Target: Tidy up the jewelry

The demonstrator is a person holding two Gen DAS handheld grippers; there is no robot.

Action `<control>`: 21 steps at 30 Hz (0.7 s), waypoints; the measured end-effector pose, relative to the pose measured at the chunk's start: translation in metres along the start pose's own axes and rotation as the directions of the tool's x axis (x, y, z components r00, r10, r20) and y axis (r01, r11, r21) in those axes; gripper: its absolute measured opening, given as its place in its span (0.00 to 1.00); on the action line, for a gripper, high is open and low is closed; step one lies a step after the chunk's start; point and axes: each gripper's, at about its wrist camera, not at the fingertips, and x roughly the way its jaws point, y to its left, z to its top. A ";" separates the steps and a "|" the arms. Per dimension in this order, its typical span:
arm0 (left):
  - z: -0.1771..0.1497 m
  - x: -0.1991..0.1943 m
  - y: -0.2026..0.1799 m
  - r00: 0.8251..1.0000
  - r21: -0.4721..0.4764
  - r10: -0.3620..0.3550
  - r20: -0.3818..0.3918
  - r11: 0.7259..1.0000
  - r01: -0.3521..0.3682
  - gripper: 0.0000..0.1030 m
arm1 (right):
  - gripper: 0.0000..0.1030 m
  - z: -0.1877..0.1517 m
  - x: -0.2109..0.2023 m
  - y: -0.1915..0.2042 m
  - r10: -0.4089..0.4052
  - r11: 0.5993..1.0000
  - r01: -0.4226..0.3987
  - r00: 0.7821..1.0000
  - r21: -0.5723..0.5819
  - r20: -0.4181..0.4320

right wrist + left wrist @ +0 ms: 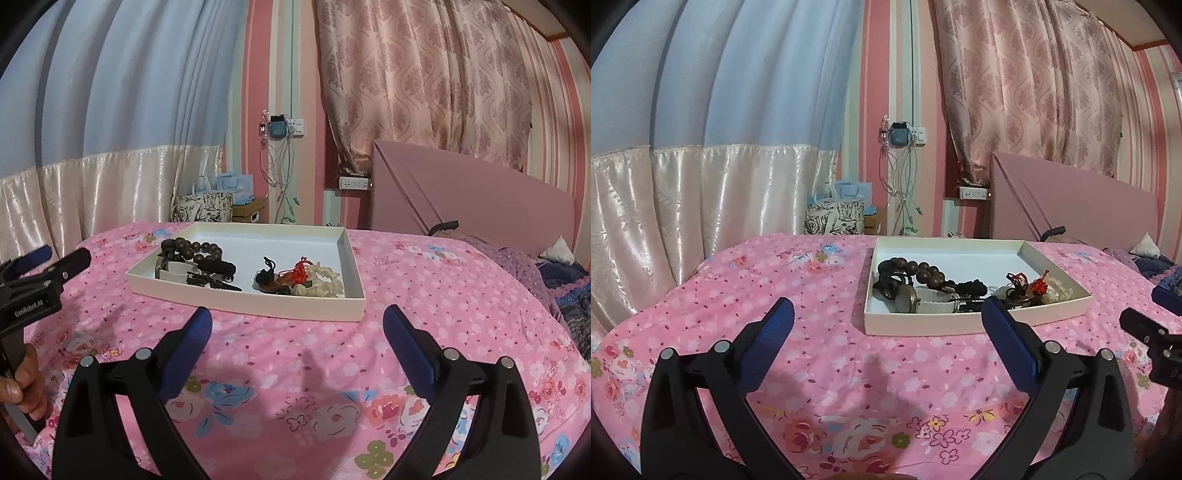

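White tray (pixel 923 325) of jewelry (pixel 923 284) lies ahead of the left tool (pixel 886 317) and right tool (pixel 295 317), both spread wide, empty.

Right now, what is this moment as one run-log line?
left claw: open, empty | right claw: open, empty | jewelry: all in white tray on pink bedspread | stage: approaching tray

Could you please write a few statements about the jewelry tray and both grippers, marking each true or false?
1. The white tray sits on the pink floral bedspread. True.
2. The left gripper is shut on the dark bead bracelet. False: it is open and empty; the bracelet lies in the tray.
3. The cream bead bracelet lies in the tray. True.
4. The right gripper grips the tray rim. False: it is open, short of the tray.
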 end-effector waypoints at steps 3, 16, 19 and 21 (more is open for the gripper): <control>0.000 -0.001 -0.001 1.000 0.010 0.006 0.006 1.000 -0.006 0.97 | 0.91 0.000 0.002 0.002 -0.003 1.000 0.003 1.000 -0.007 -0.008; -0.002 -0.006 0.000 0.999 0.027 0.041 0.036 0.999 -0.042 0.97 | 0.91 0.000 0.004 0.005 0.005 1.000 -0.006 1.000 -0.010 -0.019; -0.001 -0.005 0.000 0.999 0.032 0.041 0.035 0.999 -0.042 0.97 | 0.91 0.000 0.005 0.004 0.008 1.000 -0.008 1.000 -0.007 -0.027; -0.001 -0.006 -0.001 0.998 0.030 0.046 0.032 0.998 -0.047 0.97 | 0.91 0.000 0.005 0.003 0.011 1.000 -0.011 1.000 0.003 -0.027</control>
